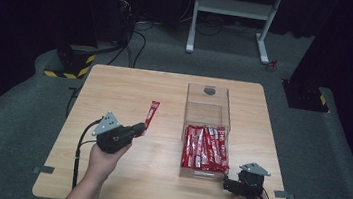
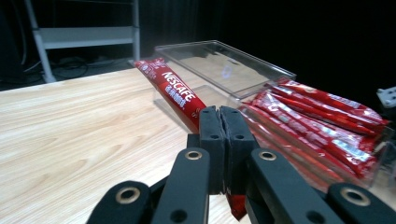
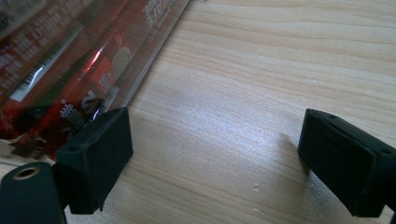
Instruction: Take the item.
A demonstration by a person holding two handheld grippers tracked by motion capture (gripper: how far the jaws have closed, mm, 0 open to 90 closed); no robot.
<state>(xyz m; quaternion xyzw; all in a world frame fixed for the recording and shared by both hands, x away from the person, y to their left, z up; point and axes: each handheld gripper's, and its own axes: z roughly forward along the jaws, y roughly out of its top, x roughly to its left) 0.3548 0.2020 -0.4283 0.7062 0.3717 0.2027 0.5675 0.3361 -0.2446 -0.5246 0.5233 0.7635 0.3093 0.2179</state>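
One red coffee stick (image 1: 151, 114) is sitting pinched in the left gripper (image 1: 137, 129), jaws pressed together on its lower end, the stick slanting up and away over the table (image 1: 131, 84), left of the clear box (image 1: 208, 103) and well apart from it. In the left gripper view the same stick (image 2: 173, 92) is running from the closed jaw tips toward the box's near corner, with its short tail poking out below the pads. Roughly six to eight more sticks (image 1: 205, 147) are lying side by side in the box's near half; the exact count cannot be read, as the wrappers overlap. The far half of the box is holding nothing but a round hole in its wall. The left hand (image 1: 104, 159) is gripping its tool from below, forearm coming in from the table's near edge. The right gripper (image 1: 229, 183) is resting at the box's near right corner, jaws standing wide apart with only bare wood between them; in the right gripper view its left pad (image 3: 100, 154) is lying just beside the box wall (image 3: 140, 70). Behind the table a white metal frame (image 1: 230, 7) is standing on grey floor.
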